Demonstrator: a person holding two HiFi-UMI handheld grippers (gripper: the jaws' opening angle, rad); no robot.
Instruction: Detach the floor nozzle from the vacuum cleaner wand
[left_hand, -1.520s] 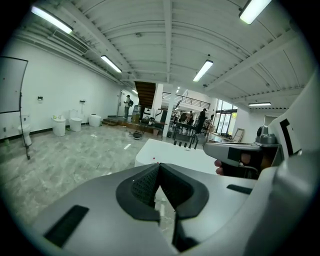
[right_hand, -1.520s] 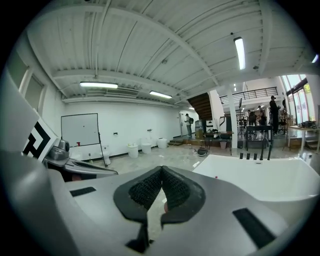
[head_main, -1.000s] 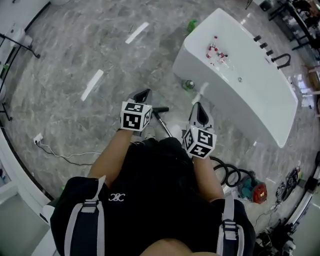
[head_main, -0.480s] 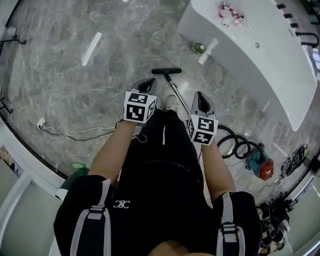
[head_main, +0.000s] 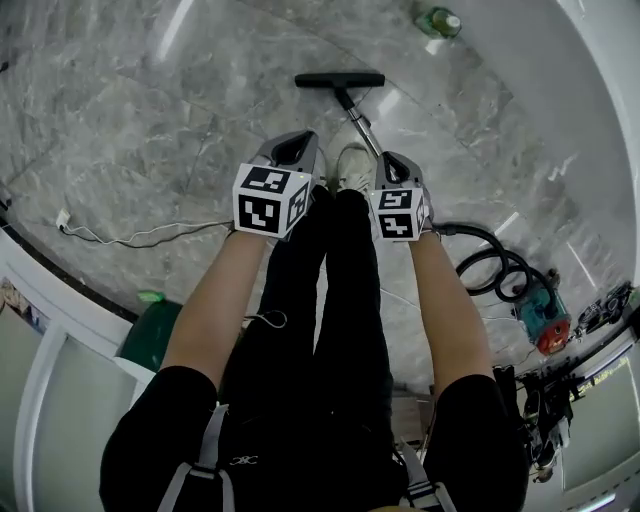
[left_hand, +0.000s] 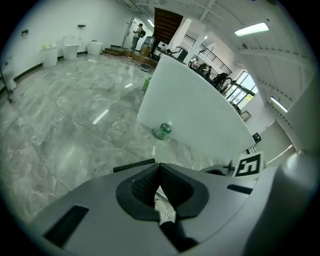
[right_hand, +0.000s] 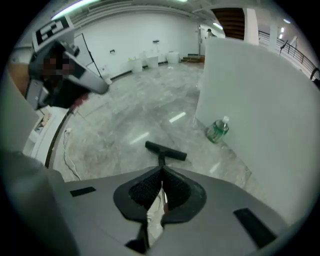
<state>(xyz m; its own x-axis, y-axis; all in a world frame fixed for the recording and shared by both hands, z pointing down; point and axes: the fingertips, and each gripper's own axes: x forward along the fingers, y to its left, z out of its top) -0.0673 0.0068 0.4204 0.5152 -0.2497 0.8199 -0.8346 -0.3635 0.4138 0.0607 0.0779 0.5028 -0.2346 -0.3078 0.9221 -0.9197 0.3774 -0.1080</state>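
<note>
The black floor nozzle (head_main: 340, 79) lies on the grey marble floor, and its metal wand (head_main: 362, 125) runs back toward the person's shoe (head_main: 352, 170). My left gripper (head_main: 297, 150) hangs just left of the wand, shut and empty. Just right of the wand is my right gripper (head_main: 389, 170), also shut with nothing in it. Both point steeply down, short of the nozzle. The right gripper view shows the nozzle (right_hand: 165, 150) just beyond the closed jaws of the right gripper (right_hand: 161, 172). In the left gripper view the nozzle (left_hand: 134, 165) shows as a dark bar above the left gripper (left_hand: 160, 168).
A black hose (head_main: 490, 265) coils right to the teal and red vacuum body (head_main: 545, 320). A green bottle (head_main: 440, 22) stands by the white counter (left_hand: 195, 115). A white cable (head_main: 130, 238) trails at left, near a green object (head_main: 150, 330).
Both grippers have dropped steeply toward the floor and tipped downward. The person has bent forward, so the nozzle and wand now sit right in front of the grippers. Both stayed shut.
</note>
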